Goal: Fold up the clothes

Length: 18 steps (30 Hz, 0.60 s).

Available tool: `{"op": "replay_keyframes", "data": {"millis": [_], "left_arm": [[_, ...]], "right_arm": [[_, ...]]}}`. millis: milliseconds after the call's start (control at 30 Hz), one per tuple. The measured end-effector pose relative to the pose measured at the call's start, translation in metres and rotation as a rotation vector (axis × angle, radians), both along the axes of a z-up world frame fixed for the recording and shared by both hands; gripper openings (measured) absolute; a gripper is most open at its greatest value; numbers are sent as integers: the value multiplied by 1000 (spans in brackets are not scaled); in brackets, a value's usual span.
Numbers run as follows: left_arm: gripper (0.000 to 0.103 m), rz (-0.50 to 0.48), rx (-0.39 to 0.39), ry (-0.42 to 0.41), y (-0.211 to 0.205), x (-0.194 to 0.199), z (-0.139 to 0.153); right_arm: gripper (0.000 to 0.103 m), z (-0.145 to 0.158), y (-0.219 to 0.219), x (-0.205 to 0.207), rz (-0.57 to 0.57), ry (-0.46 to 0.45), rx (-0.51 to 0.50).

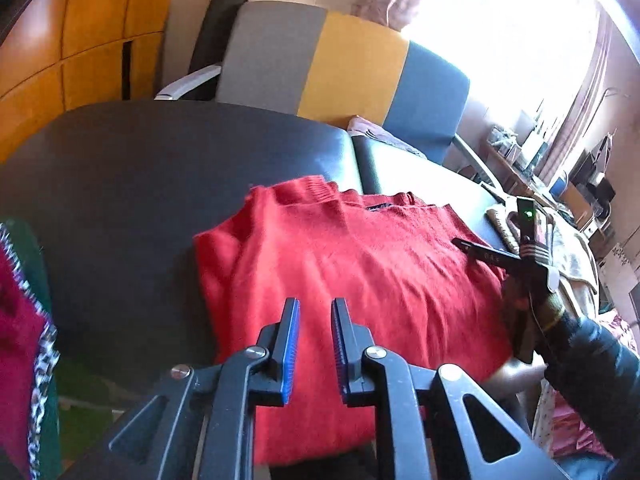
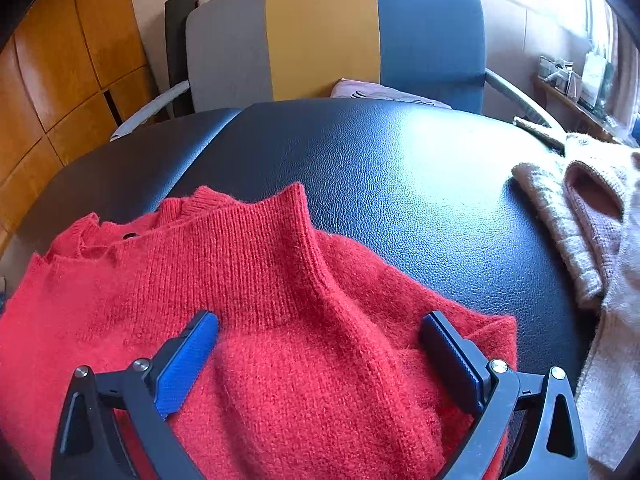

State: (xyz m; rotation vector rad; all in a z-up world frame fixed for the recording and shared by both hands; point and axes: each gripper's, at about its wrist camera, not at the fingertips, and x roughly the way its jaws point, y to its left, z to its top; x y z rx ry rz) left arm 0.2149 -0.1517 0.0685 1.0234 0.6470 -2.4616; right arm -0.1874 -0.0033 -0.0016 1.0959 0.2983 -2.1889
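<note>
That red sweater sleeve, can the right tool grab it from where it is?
Probably yes: the right tool is open, with the sleeve lying between its fingers and nothing covering it.

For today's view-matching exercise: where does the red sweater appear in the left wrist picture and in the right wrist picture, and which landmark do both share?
Left wrist view: the red sweater lies centre frame on the black padded table.
Right wrist view: it fills the lower left and centre, collar upward.
Shared landmark: the grey, yellow and blue chair back beyond the table.
</note>
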Motion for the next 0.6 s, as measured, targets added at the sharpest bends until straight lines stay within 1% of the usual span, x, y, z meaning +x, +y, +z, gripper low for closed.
{"op": "replay_keyframes", "data": {"millis": [67, 200, 267, 300, 367, 467, 600], "left_arm": [[15, -9, -9, -29, -3, -13, -7], [15, 47, 34, -125, -18, -30, -43], [15, 86, 85, -103, -29, -27, -55], [13, 104, 102, -94, -34, -26, -60], [7, 127, 86, -89, -41, -29, -64], [6, 121, 14, -109, -44, -44, -67], [5, 113, -7, -127, -43, -54, -58]], "right_arm": [[102, 0, 1, 0, 1, -2, -4], [103, -2, 1, -2, 2, -4, -5], [103, -2, 1, -2, 3, -6, -8], [103, -2, 1, -2, 2, -5, -7], [103, -3, 0, -2, 1, -2, -2], [103, -4, -2, -3, -2, 1, 9], [103, -4, -2, -4, -12, 2, 10]]}}
